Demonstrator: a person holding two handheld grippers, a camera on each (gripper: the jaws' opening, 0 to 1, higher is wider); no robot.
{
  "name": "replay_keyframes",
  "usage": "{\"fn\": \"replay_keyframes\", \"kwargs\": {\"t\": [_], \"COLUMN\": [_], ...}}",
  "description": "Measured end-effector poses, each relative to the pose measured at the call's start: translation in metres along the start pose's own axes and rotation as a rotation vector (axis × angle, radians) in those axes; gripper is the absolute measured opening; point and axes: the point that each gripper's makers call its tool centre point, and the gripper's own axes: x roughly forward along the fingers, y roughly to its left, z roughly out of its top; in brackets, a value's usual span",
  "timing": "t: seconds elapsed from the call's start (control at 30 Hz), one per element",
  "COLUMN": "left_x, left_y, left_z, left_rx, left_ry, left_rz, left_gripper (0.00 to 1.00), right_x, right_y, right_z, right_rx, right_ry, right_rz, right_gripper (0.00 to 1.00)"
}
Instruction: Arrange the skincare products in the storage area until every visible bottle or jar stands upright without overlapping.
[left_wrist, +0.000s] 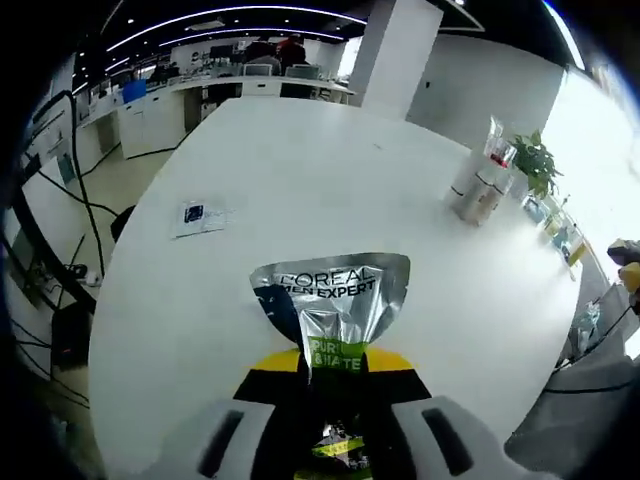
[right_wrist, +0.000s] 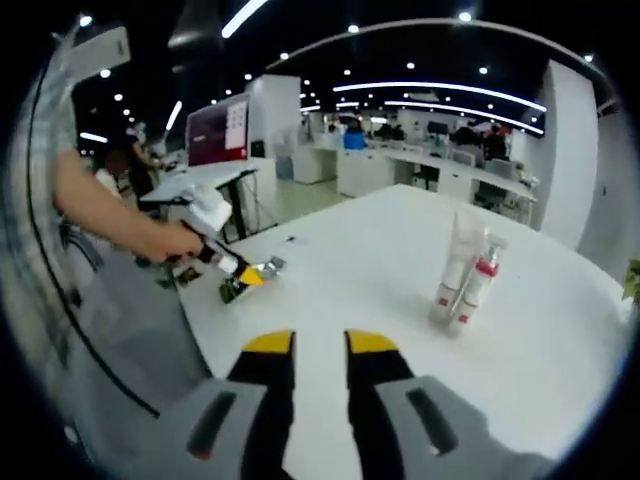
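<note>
White round table (left_wrist: 300, 170), bare across most of its top. Near one edge, lying flat, a small sheet of paper with a dark printed square (left_wrist: 200, 216). Toward the far side, standing upright and close together, a cluster of skincare bottles and tubes (left_wrist: 483, 180)

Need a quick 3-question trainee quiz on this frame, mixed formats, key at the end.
1. True or false: the left gripper is shut on the silver L'Oreal tube.
2. Multiple choice: the bottles and tubes across the white table are A) lying flat, B) standing upright in a cluster, C) held by the right gripper.
3. Fill in: the right gripper's fingers hold ____.

Key: 1 true; 2 B; 3 nothing.
</note>
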Motion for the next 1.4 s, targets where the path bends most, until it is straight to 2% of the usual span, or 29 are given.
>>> {"fn": "replay_keyframes", "kwargs": {"t": [0.1,0.17,0.33,0.43,0.57,0.73,0.87,0.93,1.0,1.03,1.13,1.17,1.2,1.3,1.4], "left_x": [-0.011,-0.020,-0.043,-0.052,-0.064,-0.071,-0.074,-0.076,-0.079,-0.079,-0.082,-0.083,-0.082,-0.082,-0.084], "left_y": [-0.022,-0.037,-0.078,-0.102,-0.141,-0.172,-0.179,-0.181,-0.185,-0.186,-0.186,-0.187,-0.186,-0.182,-0.175], "left_z": [0.004,0.010,0.027,0.035,0.037,0.027,0.018,0.018,0.017,0.017,0.018,0.019,0.019,0.018,0.016], "left_rx": [0.022,0.006,0.020,0.076,0.162,0.226,0.289,0.304,0.357,0.387,0.410,0.415,0.415,0.435,0.423], "left_ry": [-0.025,-0.053,-0.122,-0.150,-0.152,-0.137,-0.118,-0.121,-0.120,-0.122,-0.128,-0.135,-0.142,-0.135,-0.129], "left_rz": [-0.046,-0.076,-0.146,-0.192,-0.256,-0.310,-0.308,-0.310,-0.308,-0.302,-0.293,-0.297,-0.296,-0.296,-0.301], "left_gripper": [0.16,0.15,0.15,0.15,0.15,0.16,0.16,0.16,0.17,0.17,0.17,0.18,0.19,0.28,0.33], "right_x": [0.008,0.013,0.030,0.036,0.040,0.040,0.040,0.041,0.044,0.045,0.047,0.047,0.046,0.047,0.047], "right_y": [0.008,0.015,0.037,0.044,0.049,0.051,0.050,0.048,0.045,0.045,0.042,0.041,0.044,0.044,0.047], "right_z": [0.002,0.005,0.009,0.015,0.023,0.030,0.033,0.030,0.025,0.024,0.020,0.018,0.022,0.018,0.017], "right_rx": [0.011,0.037,0.233,0.345,0.554,0.649,0.737,0.793,0.859,0.864,0.878,0.886,0.937,0.931,0.926], "right_ry": [-0.009,-0.019,-0.054,-0.082,-0.131,-0.174,-0.188,-0.181,-0.175,-0.172,-0.163,-0.157,-0.157,-0.129,-0.114], "right_rz": [0.030,0.055,0.155,0.191,0.234,0.271,0.286,0.284,0.272,0.273,0.265,0.260,0.284,0.299,0.314], "right_gripper": [0.18,0.19,0.24,0.32,0.42,0.43,0.41,0.37,0.31,0.27,0.17,0.17,0.16,0.09,0.08]}}
